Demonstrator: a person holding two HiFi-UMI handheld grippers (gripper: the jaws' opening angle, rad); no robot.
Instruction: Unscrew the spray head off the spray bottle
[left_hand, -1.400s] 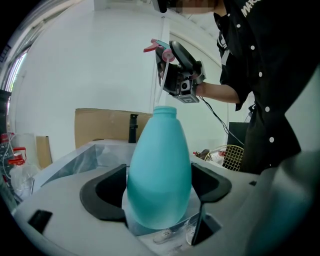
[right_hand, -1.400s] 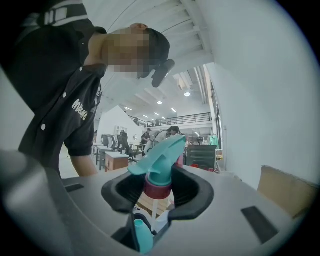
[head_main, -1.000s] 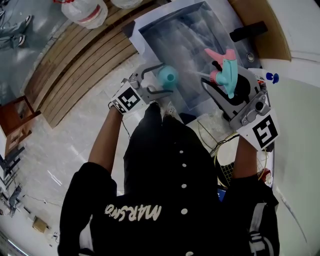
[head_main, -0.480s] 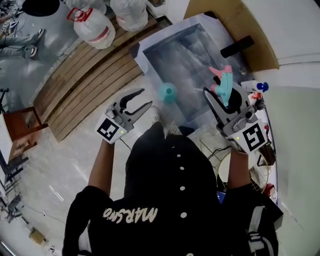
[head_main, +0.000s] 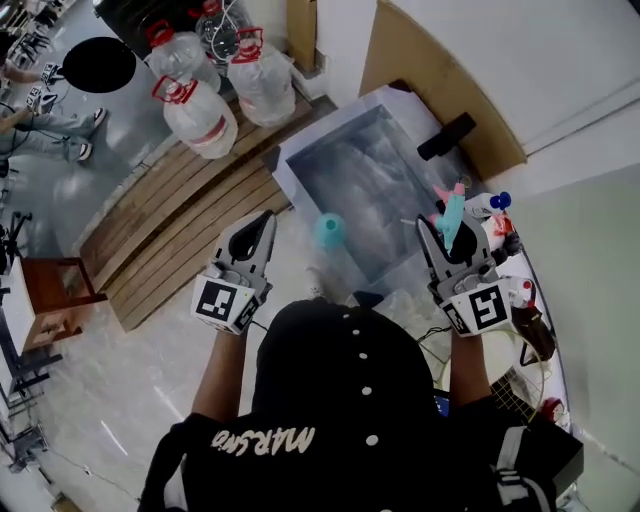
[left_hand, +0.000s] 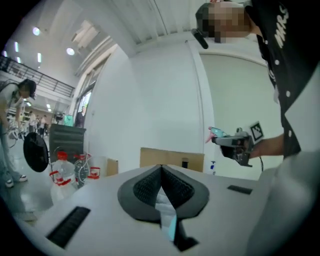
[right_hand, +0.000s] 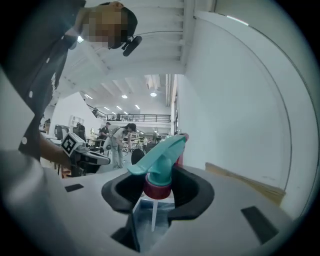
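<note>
The teal bottle (head_main: 331, 231), with no head on it, stands alone at the near corner of the grey table (head_main: 370, 165). The teal spray head (head_main: 450, 214) with its pink trigger and red collar (right_hand: 158, 189) is off the bottle. My right gripper (head_main: 455, 236) is shut on the spray head (right_hand: 161, 161) at that collar, and the white dip tube (right_hand: 153, 214) hangs between the jaws. My left gripper (head_main: 264, 222) is left of the bottle, apart from it. Its jaws are shut with nothing between them in the left gripper view (left_hand: 161, 168).
Big water jugs (head_main: 200, 120) stand beyond a slatted wooden platform (head_main: 150, 225) on the left. A white spray bottle with a blue head (head_main: 495, 204) and a black object (head_main: 446, 136) lie near the table's right side. A cardboard sheet (head_main: 440, 80) leans behind it. A wooden chair (head_main: 45, 290) is at far left.
The left gripper drew back leftwards from the bottle and its jaws closed empty. The right gripper kept its hold on the spray head. The head camera tilted, shifting the scene downwards.
</note>
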